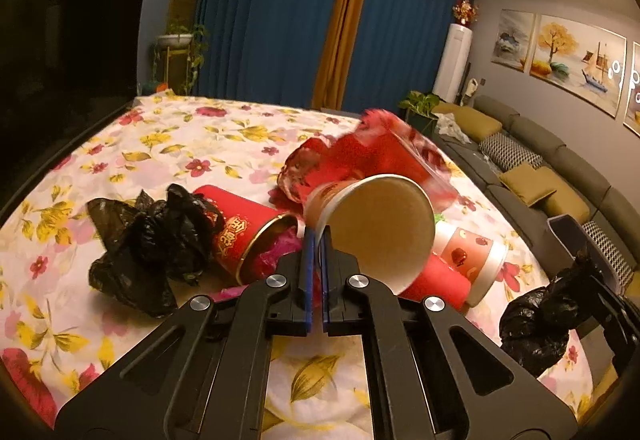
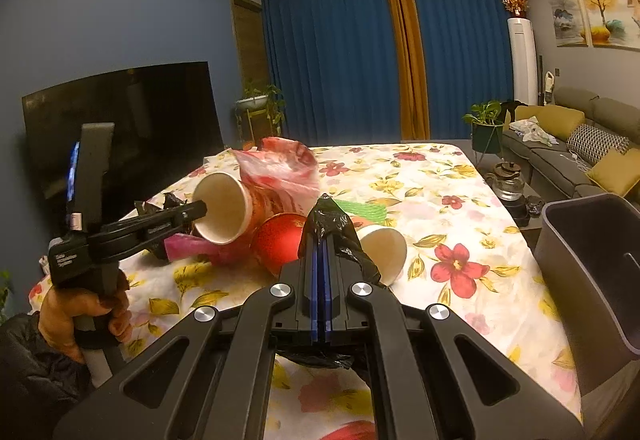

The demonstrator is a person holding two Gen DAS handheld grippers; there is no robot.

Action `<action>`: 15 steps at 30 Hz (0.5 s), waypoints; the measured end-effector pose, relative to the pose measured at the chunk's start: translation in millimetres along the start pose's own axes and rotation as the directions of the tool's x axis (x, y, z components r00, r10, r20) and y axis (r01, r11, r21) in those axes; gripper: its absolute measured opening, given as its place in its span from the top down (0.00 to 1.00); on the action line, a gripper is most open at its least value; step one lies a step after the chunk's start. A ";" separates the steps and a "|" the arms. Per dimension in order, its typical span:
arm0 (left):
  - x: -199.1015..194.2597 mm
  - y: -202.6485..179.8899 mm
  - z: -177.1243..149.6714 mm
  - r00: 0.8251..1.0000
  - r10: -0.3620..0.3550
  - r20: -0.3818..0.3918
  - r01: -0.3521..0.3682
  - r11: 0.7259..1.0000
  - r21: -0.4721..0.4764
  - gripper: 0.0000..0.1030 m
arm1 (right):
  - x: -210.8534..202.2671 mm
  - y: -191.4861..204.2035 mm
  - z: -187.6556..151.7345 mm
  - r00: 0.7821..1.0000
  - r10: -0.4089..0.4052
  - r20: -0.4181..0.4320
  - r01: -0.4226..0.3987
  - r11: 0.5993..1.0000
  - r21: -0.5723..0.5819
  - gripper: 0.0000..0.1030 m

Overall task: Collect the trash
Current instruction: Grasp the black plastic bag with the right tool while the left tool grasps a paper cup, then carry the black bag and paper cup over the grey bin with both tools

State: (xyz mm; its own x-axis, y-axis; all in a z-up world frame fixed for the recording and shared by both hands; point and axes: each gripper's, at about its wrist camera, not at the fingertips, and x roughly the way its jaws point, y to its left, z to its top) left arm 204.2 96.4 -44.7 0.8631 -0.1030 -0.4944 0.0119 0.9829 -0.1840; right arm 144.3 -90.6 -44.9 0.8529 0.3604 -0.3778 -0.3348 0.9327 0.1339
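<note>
Trash lies heaped at the middle of the tabletop (image 2: 460,207), on a flowered cloth: a red cylindrical can (image 1: 244,236) on its side, a crumpled black bag (image 1: 152,244), red plastic wrap (image 1: 360,151), a second paper cup (image 1: 472,260) and a green strip (image 2: 362,208). The left gripper (image 1: 316,240) is clenched on the rim of a paper cup (image 1: 376,228), lifted and tilted so its open mouth faces the left wrist camera; from the right wrist view the same cup (image 2: 224,205) hangs at the left tongs' tip above the heap. The right gripper (image 2: 320,240) is clenched on a black plastic bag (image 2: 340,236), which drapes over and under its blue pads. A grey bin (image 2: 592,280) stands just beside the right edge of the tabletop, its mouth open upward. Both pickups look done, so the step in hand seems to be the carry. Next, I judge, each hand must swing right to above the bin and release there; the light cup, pinched only by its rim, could twist or slip on the way.
</note>
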 end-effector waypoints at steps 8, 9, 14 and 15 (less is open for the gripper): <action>-57.9 4.5 -7.8 0.994 -0.003 0.107 0.010 0.998 -0.063 0.98 | -23.9 -6.4 1.0 0.999 -0.015 0.035 0.015 1.000 -0.010 0.97; -63.7 3.2 -8.1 0.993 -0.005 0.117 0.013 0.998 -0.069 0.98 | -26.9 -6.7 1.1 0.999 -0.017 0.040 0.017 1.000 -0.010 0.97; -86.0 -13.6 -7.6 0.987 -0.029 0.161 0.040 0.997 -0.064 0.98 | -43.2 -10.6 4.1 0.997 -0.029 0.067 0.030 1.000 -0.008 0.97; -88.5 -18.3 -7.7 0.986 -0.037 0.165 0.048 0.997 -0.058 0.98 | -46.5 -11.5 4.3 0.997 -0.031 0.072 0.032 0.999 -0.007 0.97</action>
State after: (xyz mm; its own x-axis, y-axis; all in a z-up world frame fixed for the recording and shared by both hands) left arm 123.7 86.3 -4.1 0.9336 -0.1131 -0.3400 0.0238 0.9664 -0.2561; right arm 110.2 -118.1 -25.0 0.8895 0.3310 -0.3150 -0.3103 0.9436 0.1153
